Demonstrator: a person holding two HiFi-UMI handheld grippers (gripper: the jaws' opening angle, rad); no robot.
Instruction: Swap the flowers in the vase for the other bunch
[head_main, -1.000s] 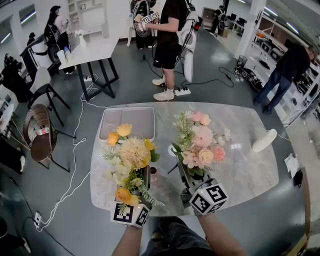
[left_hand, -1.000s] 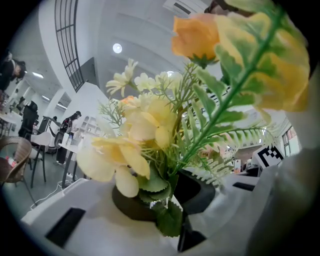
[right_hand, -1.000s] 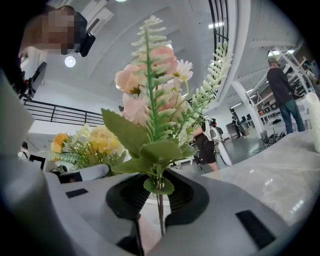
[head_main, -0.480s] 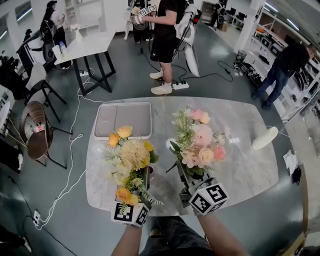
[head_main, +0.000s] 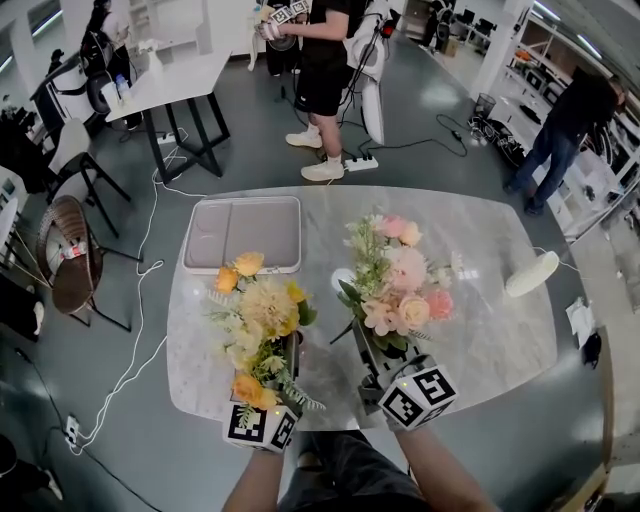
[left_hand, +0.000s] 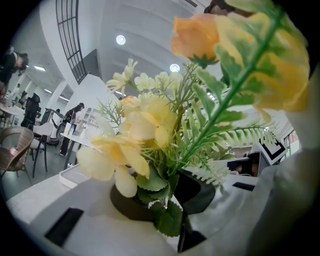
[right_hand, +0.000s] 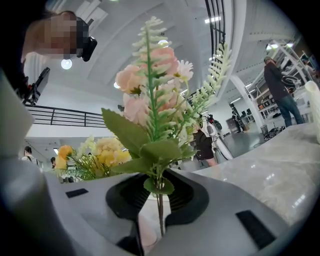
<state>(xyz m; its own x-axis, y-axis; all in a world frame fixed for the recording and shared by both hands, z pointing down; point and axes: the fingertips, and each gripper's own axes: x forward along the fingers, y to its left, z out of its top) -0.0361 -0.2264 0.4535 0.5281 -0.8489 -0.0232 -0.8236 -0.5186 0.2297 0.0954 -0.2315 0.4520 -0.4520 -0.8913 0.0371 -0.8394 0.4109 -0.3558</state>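
Over grey marble tabletop (head_main: 480, 340): left gripper (left_hand: 175, 200) pinches yellow-orange artificial bunch (head_main: 262, 310), right gripper (right_hand: 159, 200) pinches pink artificial bunch (head_main: 400, 285); upright, apart, probably to avoid tangling.

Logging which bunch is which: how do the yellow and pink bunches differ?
The yellow bunch has yellow and orange blooms; the pink bunch has pink and peach ones. The yellow bunch is clamped in the left tongs, the pink bunch in the right tongs. Both carry green leaves and are held by their stems.
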